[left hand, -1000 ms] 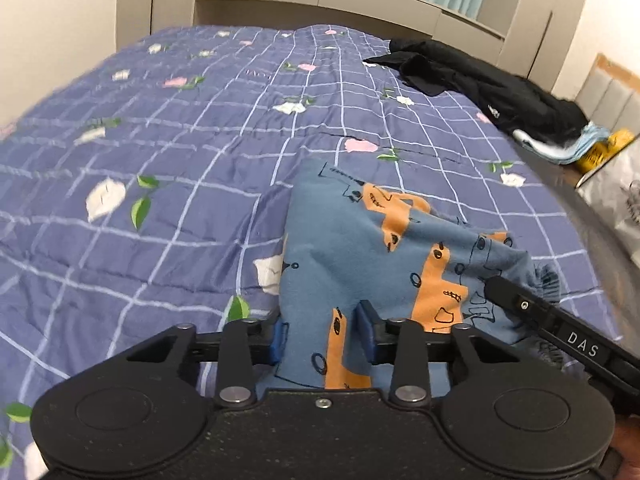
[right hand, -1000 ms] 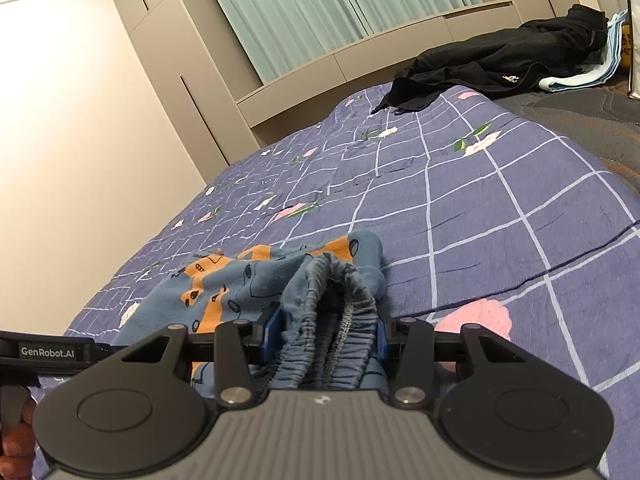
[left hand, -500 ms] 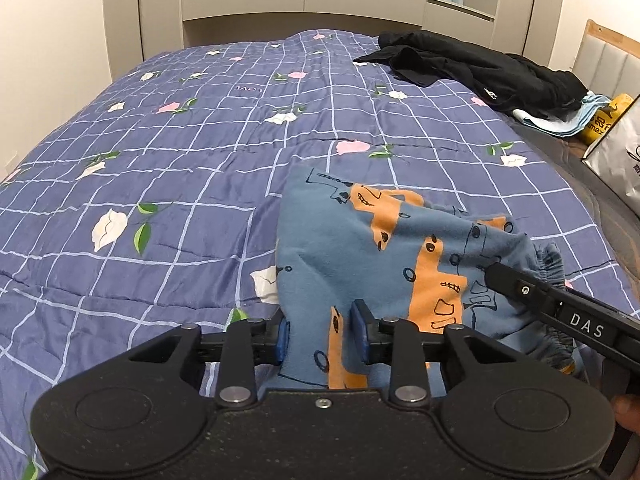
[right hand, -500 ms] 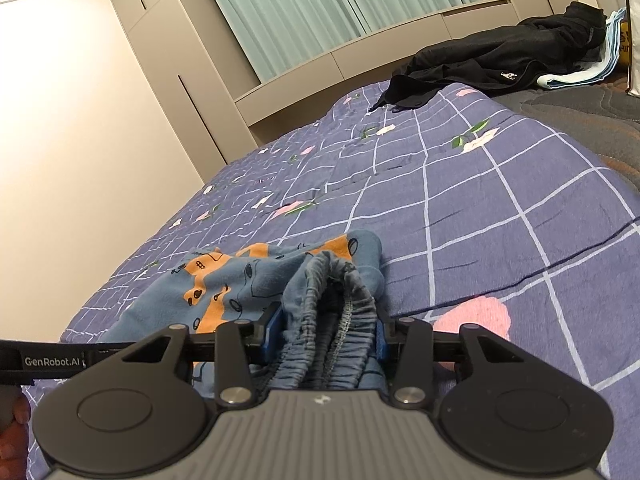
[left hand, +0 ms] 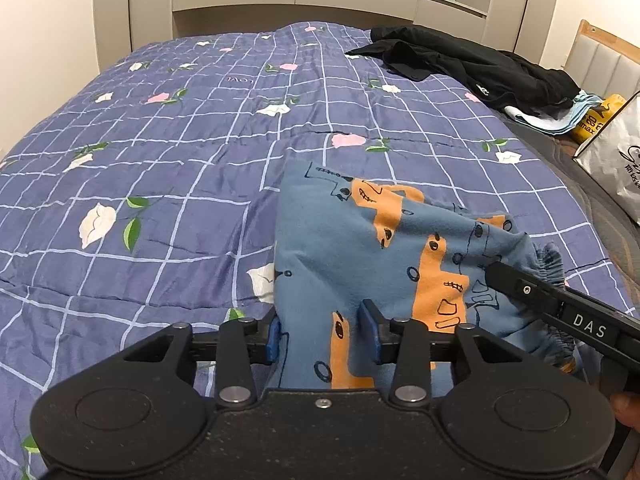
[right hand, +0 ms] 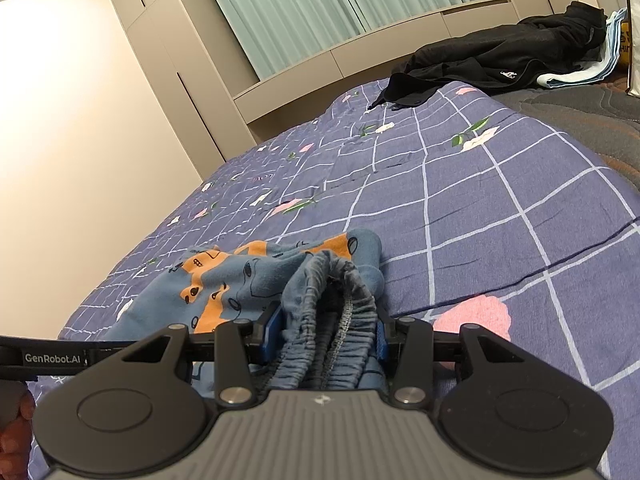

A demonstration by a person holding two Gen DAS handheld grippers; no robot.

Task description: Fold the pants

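Two grippers have hold of one pair of blue pants (left hand: 360,248) printed with orange shapes, which lies bunched on the near right part of a bed covered by a purple checked quilt (left hand: 180,152) with flower prints. The left gripper (left hand: 324,336) is partly closed, its blue pads pressed against a fold of the pants' plain fabric at the near edge. The right gripper (right hand: 324,332) is likewise partly closed, its pads clamped on the gathered elastic waistband (right hand: 340,320), which stands up in ruffled ridges between them. In the left wrist view the right gripper's black finger, marked DAS, reaches in from the right onto the waistband end of the pants. At the far right of the bed lies a heap of black clothing (left hand: 472,64), resting on light blue folded cloth (left hand: 560,120). Just beyond that sit a yellow package (left hand: 596,120) and a white bag (left hand: 616,160). Pale cabinets (right hand: 168,80) and green curtains (right hand: 340,8) stand behind the bed.
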